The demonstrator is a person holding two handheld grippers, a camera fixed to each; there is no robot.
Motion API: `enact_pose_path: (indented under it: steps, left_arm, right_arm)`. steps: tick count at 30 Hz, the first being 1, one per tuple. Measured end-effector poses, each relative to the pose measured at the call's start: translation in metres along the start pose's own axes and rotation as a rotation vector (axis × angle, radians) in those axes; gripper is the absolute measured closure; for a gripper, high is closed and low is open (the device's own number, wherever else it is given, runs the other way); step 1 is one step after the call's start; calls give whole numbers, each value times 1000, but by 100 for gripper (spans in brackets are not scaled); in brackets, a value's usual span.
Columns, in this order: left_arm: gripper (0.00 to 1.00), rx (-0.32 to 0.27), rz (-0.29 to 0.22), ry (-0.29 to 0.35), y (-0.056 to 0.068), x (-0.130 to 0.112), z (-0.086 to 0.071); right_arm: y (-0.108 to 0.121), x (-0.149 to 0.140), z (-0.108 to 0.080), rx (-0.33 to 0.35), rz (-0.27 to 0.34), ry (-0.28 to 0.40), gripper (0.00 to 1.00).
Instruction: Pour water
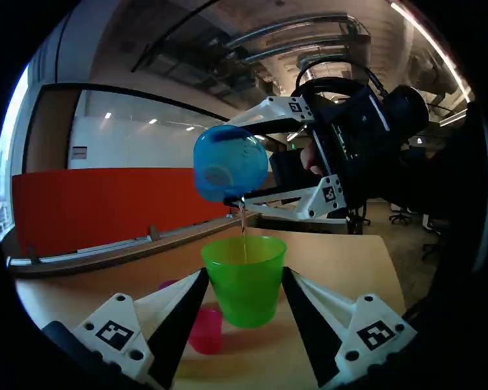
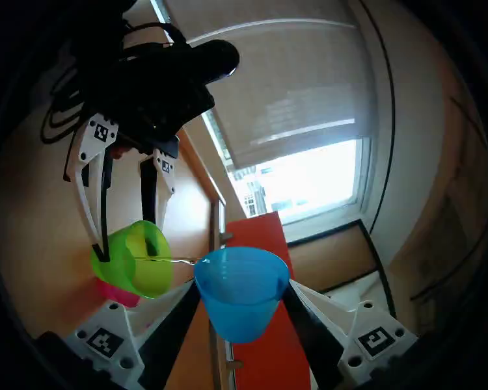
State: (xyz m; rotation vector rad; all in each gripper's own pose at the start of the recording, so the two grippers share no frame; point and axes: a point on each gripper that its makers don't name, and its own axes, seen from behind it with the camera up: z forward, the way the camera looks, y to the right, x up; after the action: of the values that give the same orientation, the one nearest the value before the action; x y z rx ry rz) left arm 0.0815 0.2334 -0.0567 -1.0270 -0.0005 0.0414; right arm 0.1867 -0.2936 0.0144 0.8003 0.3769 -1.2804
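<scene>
A: We log the step as the pour itself. Our right tongs [image 2: 242, 286] are clenched on the blue cup [image 2: 242, 309], one finger on each side, and the cup is tipped well over.

B: Agreed. From the left gripper view a thin stream [image 1: 243, 229] leaves the cup's lower lip and drops into the green cup [image 1: 245, 286] just below.

A: Our left tongs [image 1: 244, 273] grip that green cup, with both fingers against its wall near the rim. We cannot tell whether its base rests on the tabletop [image 1: 338, 260] or hangs just above it.

B: There is a pink cup [image 1: 206, 330] on the tabletop, just beside the green one and lower. It plays no part in the pour.

A: How far along are we? We cannot see the level inside the green cup, so we make no call.

B: For the next move, we judge that we should hold the green cup steady under the lip. We ease the blue cup back upright once enough is in. The stream is thin, and it could run down the blue cup's side if we tip back slowly.

A: We also watch the gap, because the lip sits near the green rim but apart from it.
</scene>
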Motion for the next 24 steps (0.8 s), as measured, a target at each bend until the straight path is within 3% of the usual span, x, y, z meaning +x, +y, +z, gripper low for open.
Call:
enact_pose_path:
  steps: [24]
  left_arm:
    - [19,-6,-6,0,3,-3,2]
  right_arm:
    - [1,2,1,1,-34,3,11]
